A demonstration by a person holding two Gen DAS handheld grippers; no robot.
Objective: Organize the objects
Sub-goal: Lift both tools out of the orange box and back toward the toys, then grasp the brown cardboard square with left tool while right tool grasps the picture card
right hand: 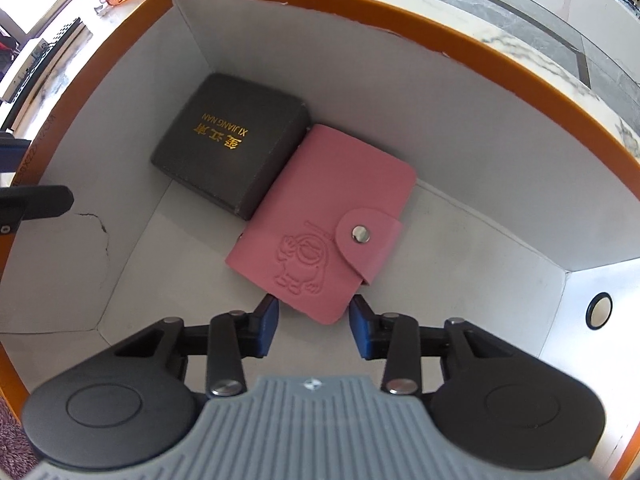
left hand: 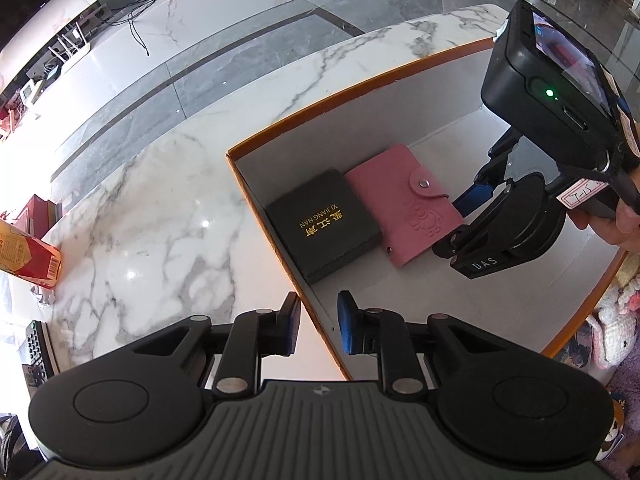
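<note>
Sitting on the marble table (left hand: 160, 184), the big orange box (left hand: 360, 92) w/ white inside holds two things. Black case (right hand: 230, 144) lies near the far left corner of the box floor. Pink wallet (right hand: 320, 220) lies right beside it, edges touching, snap side up.

Right gripper (right hand: 314, 326) hangs over the wallet's near corner, jaws apart, pinching nothing. Left gripper (left hand: 318, 326) sits at the box's left wall, jaws a bit apart w/ the wall edge between them; no clear squeeze.

Looks like the wallet is dropped in, so next the right one needs another thing, maybe the red carton (left hand: 28, 258) at the table's left edge.
</note>
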